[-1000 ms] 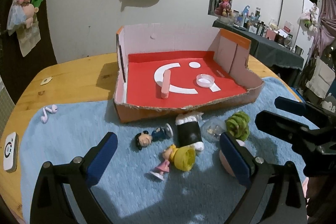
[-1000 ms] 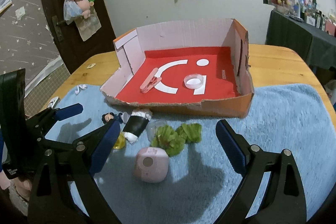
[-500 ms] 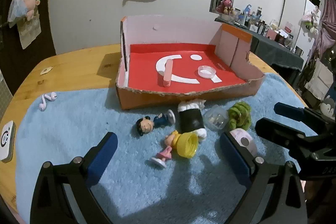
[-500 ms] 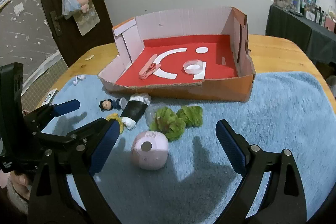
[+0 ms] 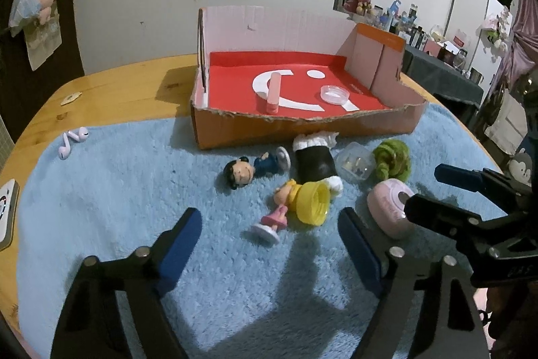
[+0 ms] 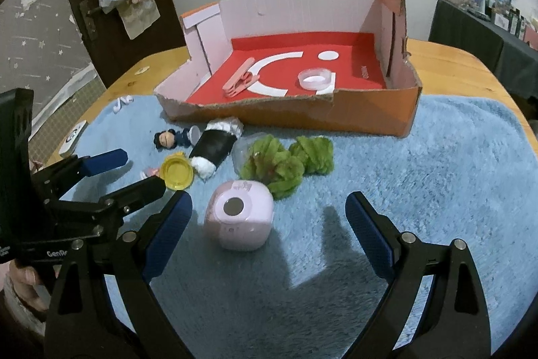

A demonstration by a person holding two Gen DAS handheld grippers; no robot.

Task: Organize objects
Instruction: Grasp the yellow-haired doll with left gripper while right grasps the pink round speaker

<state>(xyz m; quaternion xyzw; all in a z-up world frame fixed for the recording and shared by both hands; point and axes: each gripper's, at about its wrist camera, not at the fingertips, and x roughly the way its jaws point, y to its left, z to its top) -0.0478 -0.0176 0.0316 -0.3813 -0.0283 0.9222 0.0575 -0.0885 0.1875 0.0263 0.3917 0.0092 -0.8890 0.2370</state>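
Observation:
Toys lie on a blue mat in front of an open cardboard box (image 5: 302, 127) (image 6: 370, 120) with a red floor. They are a dark-haired boy figure (image 5: 242, 172), a yellow-haired girl figure (image 5: 296, 201), a black and white roll (image 5: 316, 164) (image 6: 215, 145), a clear capsule (image 5: 356, 162), green fuzzy pieces (image 6: 285, 160) and a pink cube (image 6: 240, 219) (image 5: 390, 207). My left gripper (image 5: 270, 244) is open just short of the girl figure. My right gripper (image 6: 269, 221) is open around the pink cube, not touching it.
Inside the box lie a pink clothespin (image 6: 240, 79) and a clear tape roll (image 6: 316, 78). White earbuds (image 5: 72, 138) and a small white device (image 5: 5, 214) lie at the left of the wooden table (image 5: 117, 90). A wall stands behind.
Both grippers have dropped lower and come closer to the mat and toys. The pink cube now sits between the right gripper's fingers. Both stay open.

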